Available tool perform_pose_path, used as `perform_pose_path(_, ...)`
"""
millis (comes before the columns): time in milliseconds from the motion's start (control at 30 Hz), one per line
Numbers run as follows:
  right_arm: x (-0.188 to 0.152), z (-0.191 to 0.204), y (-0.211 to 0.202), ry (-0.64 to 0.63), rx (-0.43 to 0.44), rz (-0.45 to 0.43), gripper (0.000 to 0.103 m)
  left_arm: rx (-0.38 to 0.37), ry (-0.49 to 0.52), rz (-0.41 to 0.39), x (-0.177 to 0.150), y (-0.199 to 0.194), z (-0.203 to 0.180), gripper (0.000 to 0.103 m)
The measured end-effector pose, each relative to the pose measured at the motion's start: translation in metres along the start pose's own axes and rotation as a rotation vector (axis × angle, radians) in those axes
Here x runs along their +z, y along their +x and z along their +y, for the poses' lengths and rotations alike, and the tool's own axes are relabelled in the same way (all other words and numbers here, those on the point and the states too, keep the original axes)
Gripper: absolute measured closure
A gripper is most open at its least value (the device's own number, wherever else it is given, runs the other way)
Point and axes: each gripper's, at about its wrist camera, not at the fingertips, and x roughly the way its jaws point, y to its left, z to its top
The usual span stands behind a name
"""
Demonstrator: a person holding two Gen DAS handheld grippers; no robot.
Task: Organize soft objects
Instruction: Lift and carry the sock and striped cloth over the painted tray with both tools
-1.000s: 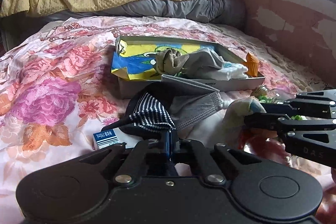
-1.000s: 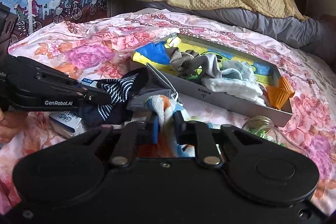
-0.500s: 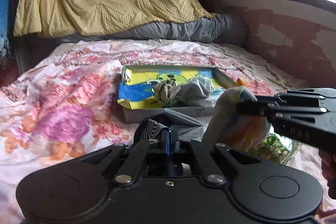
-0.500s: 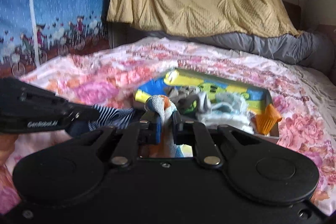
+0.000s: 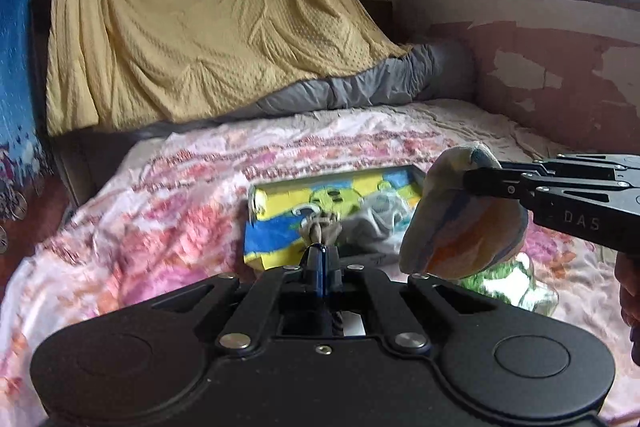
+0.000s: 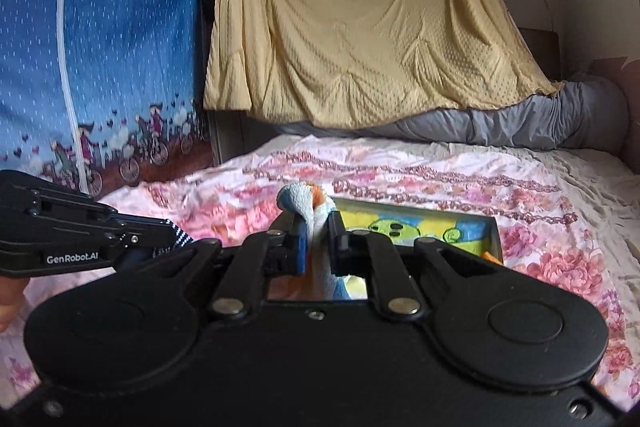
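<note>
Both grippers are lifted above the bed [image 5: 168, 187], and each one is closed on a piece of soft cloth.

Right gripper [image 6: 316, 247] has its jaws almost together, and between them it pinches a rolled cloth [image 6: 306, 205] with blue, white and orange colours. The top of the cloth stands out above the fingertips, and the rest hangs down under the jaws. In the left wrist view the same gripper [image 5: 474, 181] comes in from the right side, and the cloth [image 5: 460, 231] hangs from it like a rounded bag, in front of the right end of the box [image 5: 272, 255].

Left gripper [image 5: 320, 263] has its jaws pressed fully together. In its own view the thing it holds is mostly hidden under the fingers. In the right wrist view the left gripper [image 6: 172, 231] comes from the left, and a dark sock [image 6: 178, 235] with white stripes shows at its tip, so the sock is in the air, not on the bed.

The box lies open on the flowered bedcover, and inside it there is a yellow, green and blue picture. A grey-beige bundle of cloths [image 5: 352, 227] lies in it. A glass jar [image 5: 516, 287] with something green inside lies on the cover just right of the box, below the hanging cloth.

A yellow blanket [image 5: 192, 27] hangs behind the bed, with a grey quilt [image 5: 360, 91] under its edge. A blue curtain [image 6: 100, 47] is on the left.
</note>
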Motion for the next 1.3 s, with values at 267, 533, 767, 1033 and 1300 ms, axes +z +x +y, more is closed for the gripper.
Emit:
perform_pose_path(267, 0.024, -0.040, 0.000, 0.055, 0.027, -0.049, 0.098, 0.069, 0.030, -0.052, 0.044, 0.003, -0.027, 0.103)
perform_pose_path(533, 0.031, -0.080, 0.038, 0.125, 0.015, -0.060, 0.098, 0.148, -0.021, -0.070, 0.083, 0.048, -0.036, 0.103)
perform_pose_path(767, 0.022, -0.124, 0.090, 0.193, 0.012, -0.060, 0.098, 0.235, -0.024, -0.110, 0.105, 0.117, -0.046, 0.103)
perform_pose_path(1033, -0.001, -0.158, 0.119, 0.317, -0.003, -0.040, 0.098, 0.284, -0.034, -0.097, 0.111, 0.177, -0.056, 0.103)
perform_pose_path(1300, -0.027, -0.197, 0.146, 0.464, -0.044, 0.072, 0.098, 0.241, -0.098, -0.081, 0.109, 0.214, -0.074, 0.103)
